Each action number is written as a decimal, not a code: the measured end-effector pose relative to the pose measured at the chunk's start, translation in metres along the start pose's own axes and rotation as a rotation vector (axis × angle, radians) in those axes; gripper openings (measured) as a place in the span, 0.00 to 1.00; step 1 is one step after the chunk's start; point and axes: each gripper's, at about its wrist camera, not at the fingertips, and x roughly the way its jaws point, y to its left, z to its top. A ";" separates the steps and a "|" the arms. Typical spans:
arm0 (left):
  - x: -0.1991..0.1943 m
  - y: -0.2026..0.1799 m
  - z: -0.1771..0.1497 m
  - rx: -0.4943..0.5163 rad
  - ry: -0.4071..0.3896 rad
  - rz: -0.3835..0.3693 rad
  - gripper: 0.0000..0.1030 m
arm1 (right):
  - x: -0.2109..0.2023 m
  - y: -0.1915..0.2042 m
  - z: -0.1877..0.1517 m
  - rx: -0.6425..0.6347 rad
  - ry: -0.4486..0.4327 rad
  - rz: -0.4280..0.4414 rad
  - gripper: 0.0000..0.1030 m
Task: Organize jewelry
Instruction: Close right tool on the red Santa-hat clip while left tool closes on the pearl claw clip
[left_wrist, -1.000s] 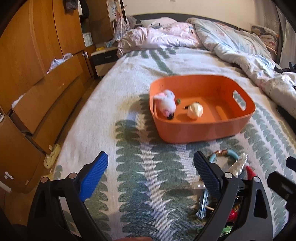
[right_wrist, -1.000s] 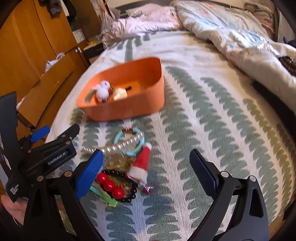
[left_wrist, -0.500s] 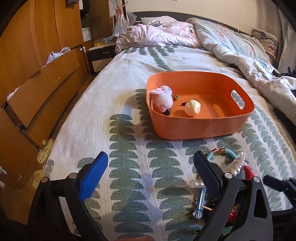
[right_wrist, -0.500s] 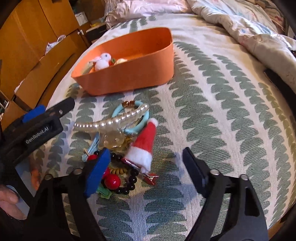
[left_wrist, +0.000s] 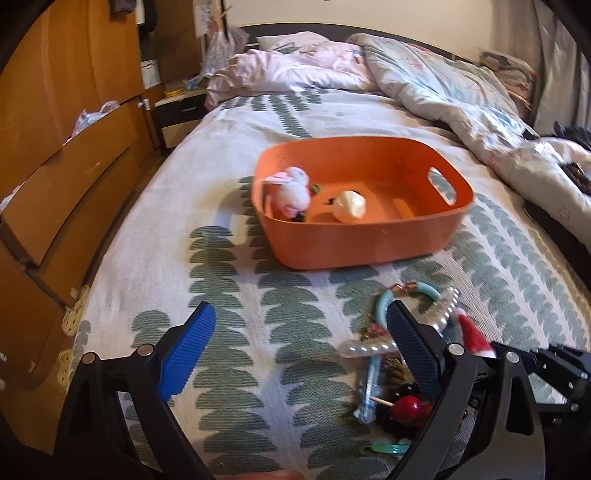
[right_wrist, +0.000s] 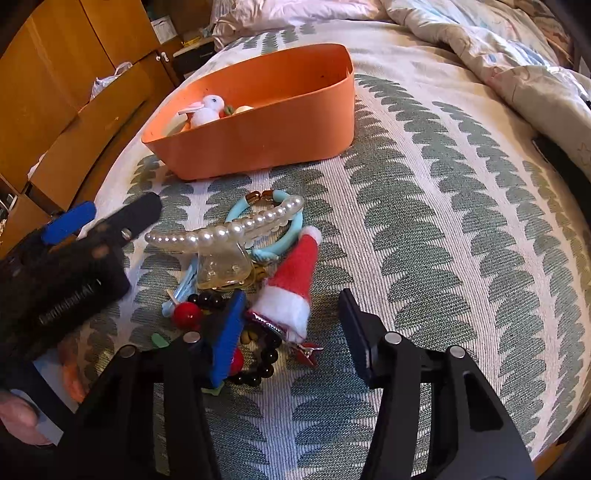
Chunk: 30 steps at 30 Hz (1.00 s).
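A pile of jewelry and hair accessories lies on the bed: a pearl claw clip, a teal bangle, a red Santa-hat clip, red beads and a black bead bracelet. The pile also shows in the left wrist view. An orange basket holds a white fluffy piece and a cream piece. My right gripper is open, low over the pile with the Santa-hat clip between its jaws. My left gripper is open and empty, left of the pile.
Wooden drawers stand along the bed's left side, some pulled out. A rumpled duvet and pillows cover the far and right part of the bed. The patterned bedspread stretches between the basket and me.
My right gripper has moved down and forward onto the pile, its jaws now around the Santa-hat clip. The left gripper has shifted slightly; the basket sits farther right in its view.
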 end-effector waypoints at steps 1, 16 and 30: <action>0.000 -0.002 -0.001 0.006 0.002 -0.011 0.90 | 0.000 0.000 0.000 0.001 0.001 0.002 0.50; 0.009 -0.009 0.004 0.055 0.016 -0.068 0.90 | -0.001 0.000 0.000 0.008 0.017 0.046 0.28; 0.003 -0.028 -0.001 0.119 -0.020 -0.116 0.90 | -0.014 -0.016 -0.004 0.044 0.000 0.040 0.25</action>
